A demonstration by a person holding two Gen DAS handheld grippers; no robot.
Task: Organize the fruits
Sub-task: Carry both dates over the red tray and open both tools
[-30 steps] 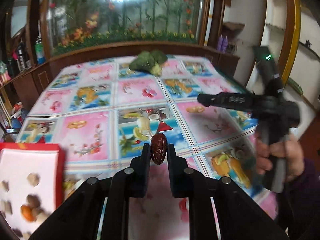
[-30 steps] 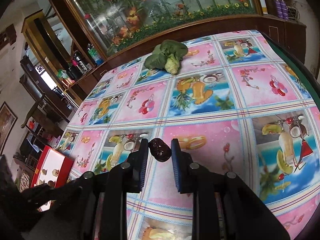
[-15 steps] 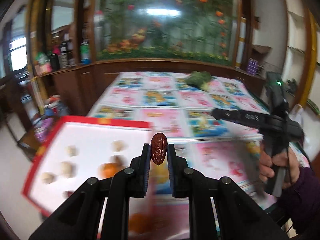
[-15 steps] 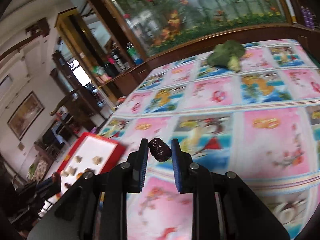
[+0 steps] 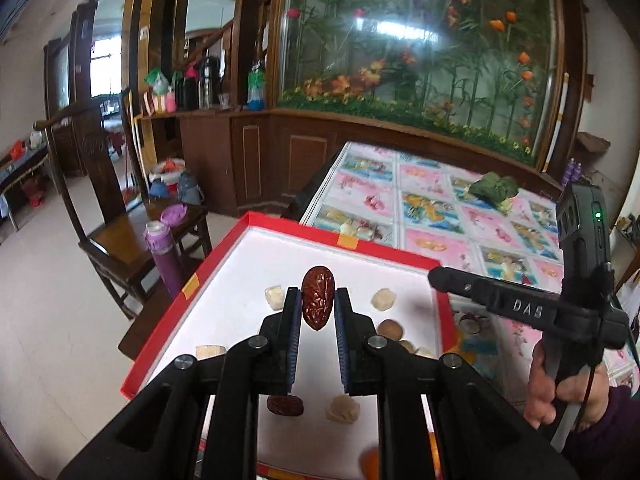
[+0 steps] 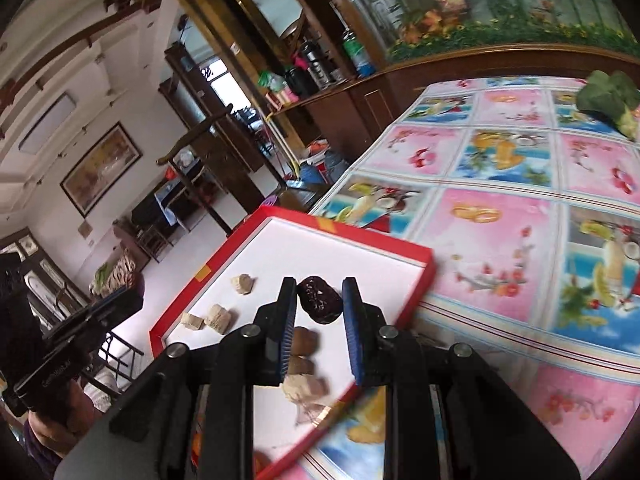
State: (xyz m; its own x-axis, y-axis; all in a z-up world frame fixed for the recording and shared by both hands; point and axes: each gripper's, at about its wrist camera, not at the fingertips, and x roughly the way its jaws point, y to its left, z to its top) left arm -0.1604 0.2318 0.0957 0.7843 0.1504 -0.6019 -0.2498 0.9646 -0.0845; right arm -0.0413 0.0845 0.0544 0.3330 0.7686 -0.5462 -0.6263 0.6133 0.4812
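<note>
- Left claw (image 5: 317, 307) is clamped on a wrinkled dark-red dried date (image 5: 317, 302), held upright above the white floor of the shallow red-rimmed box (image 5: 390, 249).
- Right claw (image 6: 320, 305) pinches a darker, rounder dried date (image 6: 320, 305), hovering over the same box near its counter-side rim.
- Already in the box: several pale beige nut-like pieces (image 5: 383, 299), a brown round nut (image 5: 390, 329), one loose dark date (image 5: 285, 405), something orange at the bottom edge, blurred.
- Box sits at the corner of the counter with the fruit-print pink-and-blue cloth (image 6: 500, 240).
- Progress estimate: well along; both dates not yet released.
- Only a green leafy vegetable (image 5: 493, 192) shows on the cloth; whether it belongs to the job is unclear.
</note>
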